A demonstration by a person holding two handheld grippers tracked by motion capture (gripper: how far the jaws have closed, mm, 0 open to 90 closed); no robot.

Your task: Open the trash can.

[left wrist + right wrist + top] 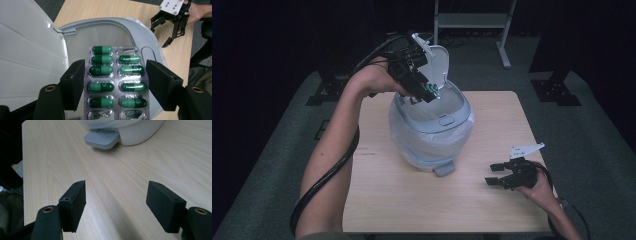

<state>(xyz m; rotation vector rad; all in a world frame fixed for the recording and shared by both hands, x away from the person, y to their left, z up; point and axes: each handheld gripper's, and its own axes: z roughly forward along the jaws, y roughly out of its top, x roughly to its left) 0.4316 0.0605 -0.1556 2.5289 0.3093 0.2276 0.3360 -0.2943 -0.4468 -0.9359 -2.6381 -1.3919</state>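
Left gripper [115, 82] (grip unclear), blister pack [116, 82] cropped

lab | dark surround, metal stand [474, 22], lone wooden table [502, 130]

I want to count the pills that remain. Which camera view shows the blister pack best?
The left gripper view: the blister pack lies close between the left gripper's jaws, above the open bin, so green capsules and empty pockets are distinct. The high view shows it small. The right gripper view looks at the table and pedal.

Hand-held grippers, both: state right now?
Left hand-held gripper: closed on the blister pack, over the open bin.
Right hand-held gripper: open, empty.
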